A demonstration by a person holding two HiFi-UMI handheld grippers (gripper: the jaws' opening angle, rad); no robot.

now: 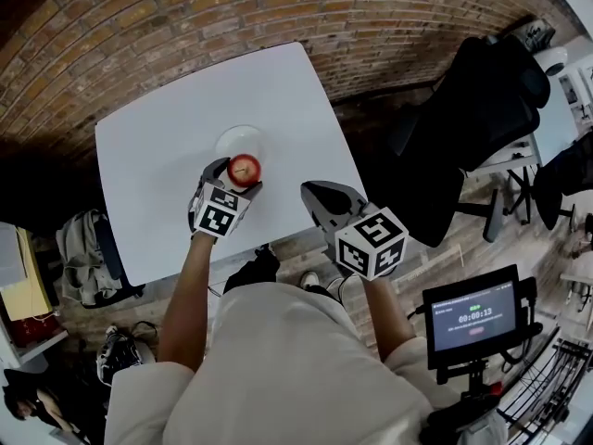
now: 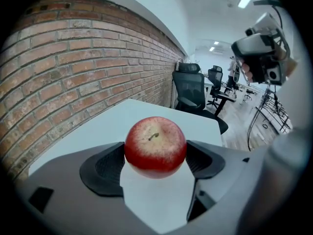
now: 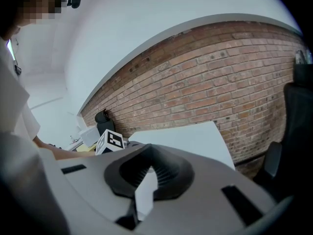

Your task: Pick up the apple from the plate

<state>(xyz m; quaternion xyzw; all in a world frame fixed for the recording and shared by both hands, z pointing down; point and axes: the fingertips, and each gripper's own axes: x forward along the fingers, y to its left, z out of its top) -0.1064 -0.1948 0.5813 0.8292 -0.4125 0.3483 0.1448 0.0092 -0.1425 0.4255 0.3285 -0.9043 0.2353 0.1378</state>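
Observation:
A red apple (image 1: pixel 245 168) with a pale top sits clamped between the two dark pads of my left gripper (image 1: pixel 236 176). In the left gripper view the apple (image 2: pixel 155 145) hangs stem-up above the white table (image 2: pixel 146 119), with the left gripper (image 2: pixel 155 156) shut on its sides. The empty white plate (image 1: pixel 232 143) lies on the table just beyond the apple. My right gripper (image 1: pixel 326 197) hovers over the table's near right edge, away from the apple. In the right gripper view its jaws (image 3: pixel 146 173) meet with nothing between them.
The white table (image 1: pixel 157 174) stands against a brick wall (image 1: pixel 185 17). A black office chair (image 1: pixel 463 128) is close to its right side. A backpack (image 1: pixel 88 258) lies on the floor at the left. A small screen on a stand (image 1: pixel 473 318) is at my right.

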